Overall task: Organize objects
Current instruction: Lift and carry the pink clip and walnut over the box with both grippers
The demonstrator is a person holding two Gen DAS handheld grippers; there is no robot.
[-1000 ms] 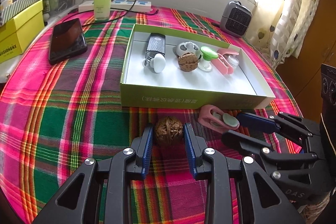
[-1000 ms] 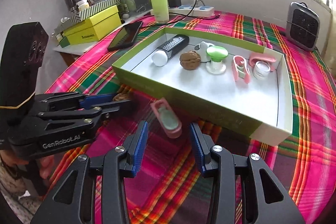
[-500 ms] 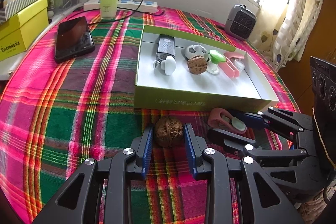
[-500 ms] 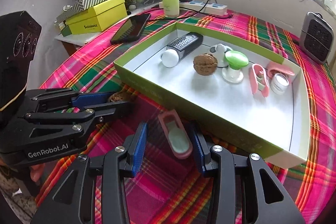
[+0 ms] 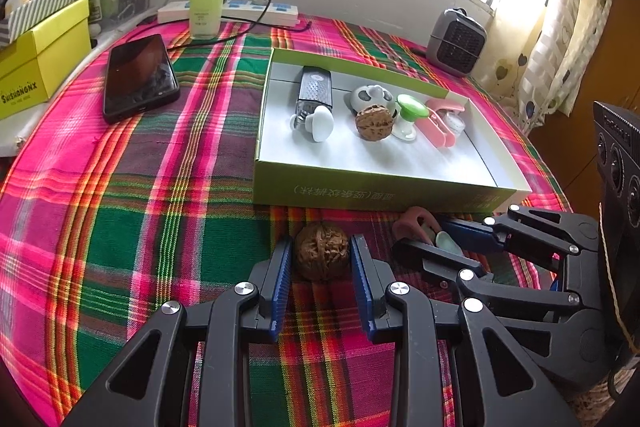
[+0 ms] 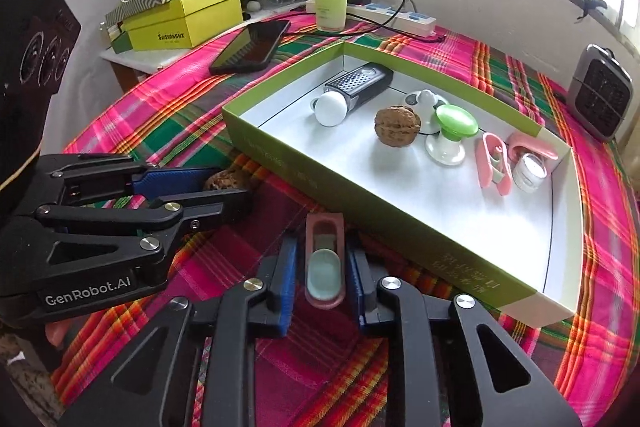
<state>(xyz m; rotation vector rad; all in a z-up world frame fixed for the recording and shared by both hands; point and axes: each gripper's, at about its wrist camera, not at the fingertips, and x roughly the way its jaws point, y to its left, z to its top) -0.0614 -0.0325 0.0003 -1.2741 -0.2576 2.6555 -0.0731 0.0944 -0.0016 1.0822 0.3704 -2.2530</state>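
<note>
Since a second ago the right gripper (image 6: 322, 263) has slid forward around the small pink plastic clip with a pale green insert (image 6: 325, 261), and its jaws, which stood well clear of the clip then, are closing, the blue pads now drawn in against the clip's long sides. The left gripper (image 5: 322, 259) has not shifted; it stays narrowed on the wrinkled brown walnut (image 5: 322, 250), pads pressing both flanks.

Both things lie on the pink-and-green plaid tablecloth (image 5: 132, 227), just outside the near wall of the shallow green cardboard box with a white floor (image 5: 376, 193): the walnut off that wall's middle, the clip further toward the box's right end. Inside the box a second walnut (image 6: 397, 126), a black grater-like tool (image 6: 360, 83), a green-topped stopper (image 6: 454, 127) and another pink clip (image 6: 494, 163) already sit in a row near the far wall.

The step in hand looks like the grasp before loading. Next, each hand probably needs to lift clear of the near wall, carry over it, and set down on bare floor in front of the row, without knocking the other gripper alongside.
</note>
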